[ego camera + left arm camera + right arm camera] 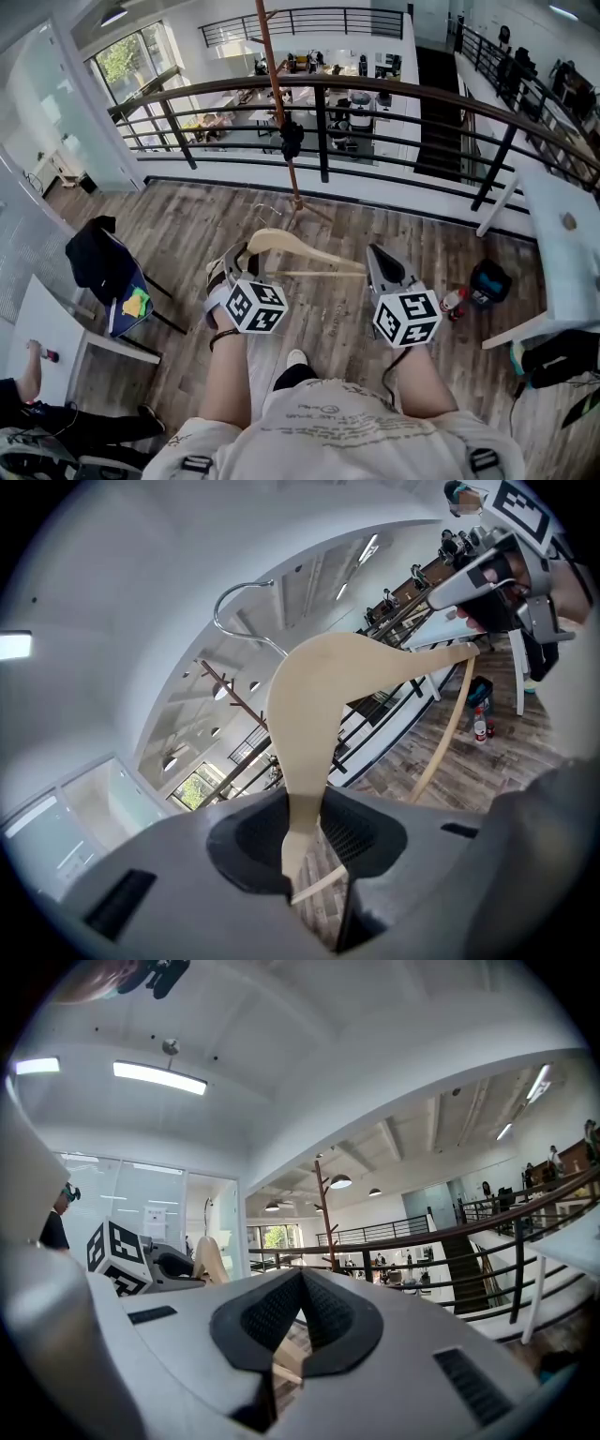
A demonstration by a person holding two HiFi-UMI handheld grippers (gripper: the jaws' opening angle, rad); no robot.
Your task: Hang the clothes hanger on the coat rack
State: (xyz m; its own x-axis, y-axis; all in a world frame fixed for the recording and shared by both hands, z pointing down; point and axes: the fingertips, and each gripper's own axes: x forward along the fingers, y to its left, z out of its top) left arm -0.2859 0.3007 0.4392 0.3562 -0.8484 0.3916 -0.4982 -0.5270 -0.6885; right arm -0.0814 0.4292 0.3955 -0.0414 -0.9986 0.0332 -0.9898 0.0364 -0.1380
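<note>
A pale wooden clothes hanger (292,247) with a thin metal hook (266,212) is held level in front of me, one end in each gripper. My left gripper (236,262) is shut on its left arm; in the left gripper view the wood (319,686) rises out of the jaws and the hook (236,598) curls above. My right gripper (378,265) is shut on the right end, whose tip (284,1352) shows low between the jaws. The coat rack (278,103), a brown pole with short pegs, stands ahead by the railing, apart from the hanger. It also shows as coat rack (328,1211).
A dark railing (394,92) runs across behind the rack, with a drop to a lower floor beyond. A chair with a dark jacket (101,258) stands at left. A white table (562,234) is at right, with a bottle (453,300) and a blue bag (489,281) on the floor.
</note>
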